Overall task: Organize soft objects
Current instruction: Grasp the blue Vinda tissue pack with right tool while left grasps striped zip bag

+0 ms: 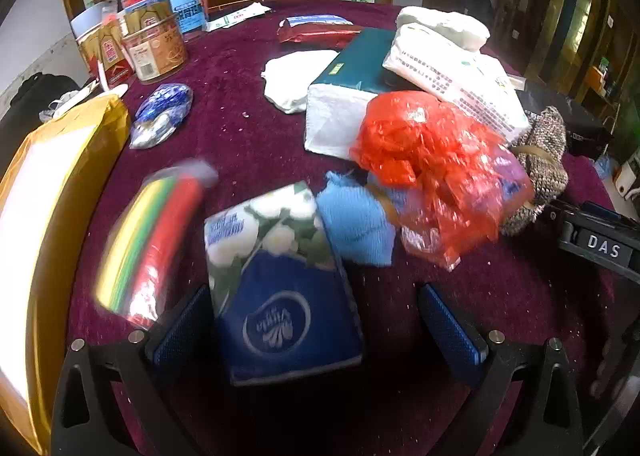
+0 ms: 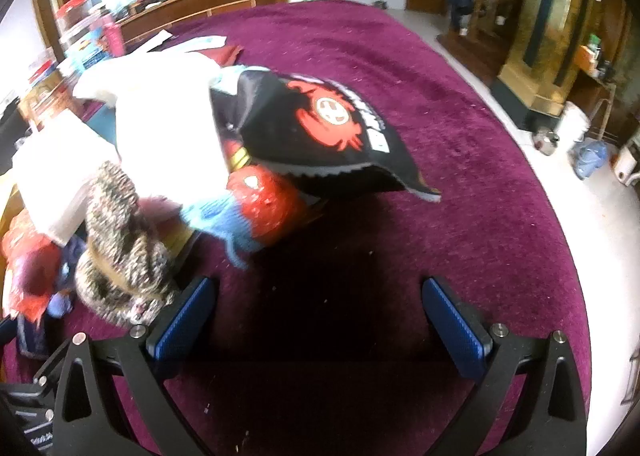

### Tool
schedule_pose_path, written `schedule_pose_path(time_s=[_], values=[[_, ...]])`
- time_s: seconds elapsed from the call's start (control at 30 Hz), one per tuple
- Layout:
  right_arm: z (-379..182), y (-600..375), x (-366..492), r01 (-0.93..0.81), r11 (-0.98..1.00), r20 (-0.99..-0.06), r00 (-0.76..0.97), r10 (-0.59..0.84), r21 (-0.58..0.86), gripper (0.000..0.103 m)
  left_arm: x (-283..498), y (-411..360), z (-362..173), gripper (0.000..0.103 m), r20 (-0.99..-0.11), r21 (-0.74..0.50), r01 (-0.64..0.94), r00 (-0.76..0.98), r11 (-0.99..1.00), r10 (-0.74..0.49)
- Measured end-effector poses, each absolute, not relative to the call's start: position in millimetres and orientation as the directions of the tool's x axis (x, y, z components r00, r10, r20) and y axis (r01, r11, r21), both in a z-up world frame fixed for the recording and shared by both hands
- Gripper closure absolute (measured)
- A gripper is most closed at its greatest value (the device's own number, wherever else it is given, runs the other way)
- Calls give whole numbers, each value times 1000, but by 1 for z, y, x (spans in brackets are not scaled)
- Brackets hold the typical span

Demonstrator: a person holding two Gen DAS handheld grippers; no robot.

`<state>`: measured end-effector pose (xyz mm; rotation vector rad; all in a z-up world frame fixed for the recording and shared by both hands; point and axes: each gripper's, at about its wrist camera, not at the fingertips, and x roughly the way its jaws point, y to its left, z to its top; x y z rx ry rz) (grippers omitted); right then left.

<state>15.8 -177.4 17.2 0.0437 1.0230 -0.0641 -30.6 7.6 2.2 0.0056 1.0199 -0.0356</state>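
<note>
My left gripper (image 1: 316, 320) is open. A blue and floral tissue pack (image 1: 280, 284) lies between its jaws, near the left pad, not clamped. Beyond it lie a blue knit cloth (image 1: 356, 224), a red plastic bag (image 1: 436, 168), a speckled knit item (image 1: 540, 164) and stacked tissue packs (image 1: 352, 96). A blurred rainbow-striped packet (image 1: 148, 240) is at the left. My right gripper (image 2: 318, 316) is open and empty above the maroon cloth. Ahead of it sit a black bag with a red crab print (image 2: 320, 124), a red and blue item (image 2: 256, 208) and the speckled knit item (image 2: 120, 240).
A maroon cloth (image 1: 240, 144) covers the round table. Plastic jars (image 1: 160, 44) stand at the far left. A yellow padded envelope (image 1: 52, 216) lies along the left edge. A blue foil packet (image 1: 160, 116) and a white cloth (image 1: 296, 80) lie mid-table. The table edge (image 2: 560, 216) curves right.
</note>
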Motion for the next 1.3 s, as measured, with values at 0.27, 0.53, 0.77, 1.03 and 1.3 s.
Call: schedule_pose_path(time_s=[0.27, 0.53, 0.77, 1.03, 1.3], values=[[15, -174, 20, 150, 988, -858, 501, -110, -39, 0, -36, 2, 3, 0, -843, 1, 15, 538, 1000, -7], [52, -183, -19, 216, 975, -793, 587, -163, -40, 1, -72, 25, 46, 10, -776, -91, 94, 617, 991, -130], [142, -175, -92, 159, 986, -460, 880, -121, 44, 0, -133, 97, 152, 0, -565, -23, -30, 825, 999, 12], [132, -169, -59, 200, 975, -468, 874, -132, 97, 0, -134, 152, 151, 0, -524, -55, -90, 851, 994, 48], [71, -165, -28, 143, 984, -584, 810, -54, 107, 0, -93, 123, 88, 2, -682, 14, -66, 729, 998, 58]])
